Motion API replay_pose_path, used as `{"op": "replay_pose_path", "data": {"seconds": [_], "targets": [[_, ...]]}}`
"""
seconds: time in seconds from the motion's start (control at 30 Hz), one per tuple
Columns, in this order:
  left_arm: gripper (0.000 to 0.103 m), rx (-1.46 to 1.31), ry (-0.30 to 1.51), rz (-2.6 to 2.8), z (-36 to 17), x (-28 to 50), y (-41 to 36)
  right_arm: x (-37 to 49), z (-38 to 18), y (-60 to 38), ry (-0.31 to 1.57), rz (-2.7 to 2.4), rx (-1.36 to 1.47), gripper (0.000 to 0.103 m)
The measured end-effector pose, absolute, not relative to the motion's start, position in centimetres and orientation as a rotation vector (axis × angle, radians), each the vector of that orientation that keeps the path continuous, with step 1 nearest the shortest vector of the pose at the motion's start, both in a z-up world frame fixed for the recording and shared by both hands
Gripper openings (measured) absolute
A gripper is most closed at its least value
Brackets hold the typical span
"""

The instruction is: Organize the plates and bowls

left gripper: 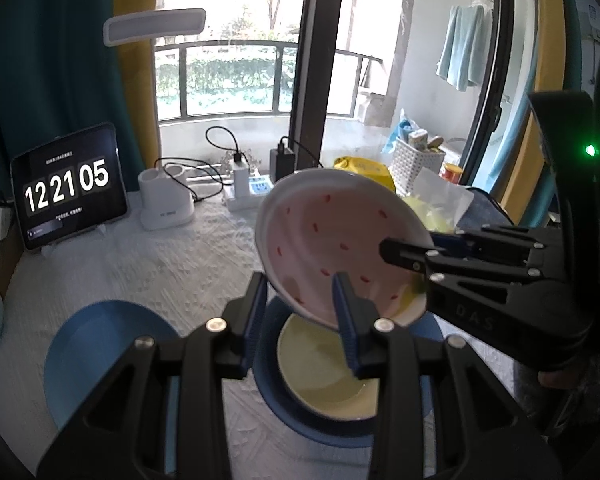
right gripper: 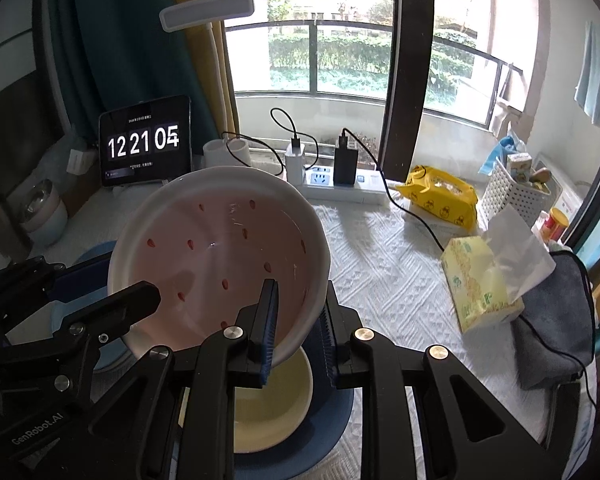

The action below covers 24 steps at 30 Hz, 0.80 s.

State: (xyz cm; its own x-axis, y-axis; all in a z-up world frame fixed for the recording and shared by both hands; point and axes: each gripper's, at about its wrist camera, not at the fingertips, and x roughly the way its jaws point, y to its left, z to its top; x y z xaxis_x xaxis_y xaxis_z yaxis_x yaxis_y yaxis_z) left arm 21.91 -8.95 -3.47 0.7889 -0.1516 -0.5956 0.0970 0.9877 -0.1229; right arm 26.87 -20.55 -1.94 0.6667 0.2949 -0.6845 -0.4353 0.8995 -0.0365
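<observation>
Right wrist view: I grip the pink red-flecked ceramic bowl with both tools, right tool and left tool, above the cream bowl nested on a blue plate; another blue plate remains unstacked.

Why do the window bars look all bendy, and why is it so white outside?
Left wrist view: the fisheye lens bends the window frame and darkens the corners, and daylight washes out the sky; the pink bowl stays sharp. Right wrist view: the same bending curves the railing, the trees glare bright, and a small glint shines on the bowl.
</observation>
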Motion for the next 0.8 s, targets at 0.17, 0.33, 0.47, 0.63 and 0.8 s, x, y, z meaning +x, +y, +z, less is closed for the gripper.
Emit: {"op": "replay_pose_path", "data": {"seconds": [0.17,0.33,0.47,0.63,0.8], "targets": [[0.034,-0.089,0.666,-0.139,-4.3,21.6,-9.1,26.6,-2.8,-20.8,0.749,0.414,-0.199,0.022],[0.034,-0.082,0.690,-0.143,-5.2,21.4,-9.4,26.4,-3.9,-21.1,0.769,0.415,-0.191,0.022],[0.034,-0.077,0.703,-0.147,-5.6,21.1,-9.6,26.0,-4.4,-21.2,0.785,0.413,-0.189,0.022],[0.034,-0.071,0.723,-0.154,-6.3,20.7,-9.8,25.3,-5.2,-21.4,0.804,0.408,-0.186,0.023],[0.034,-0.064,0.752,-0.169,-7.2,20.5,-10.0,24.7,-6.0,-21.7,0.819,0.401,-0.179,0.023]]}}
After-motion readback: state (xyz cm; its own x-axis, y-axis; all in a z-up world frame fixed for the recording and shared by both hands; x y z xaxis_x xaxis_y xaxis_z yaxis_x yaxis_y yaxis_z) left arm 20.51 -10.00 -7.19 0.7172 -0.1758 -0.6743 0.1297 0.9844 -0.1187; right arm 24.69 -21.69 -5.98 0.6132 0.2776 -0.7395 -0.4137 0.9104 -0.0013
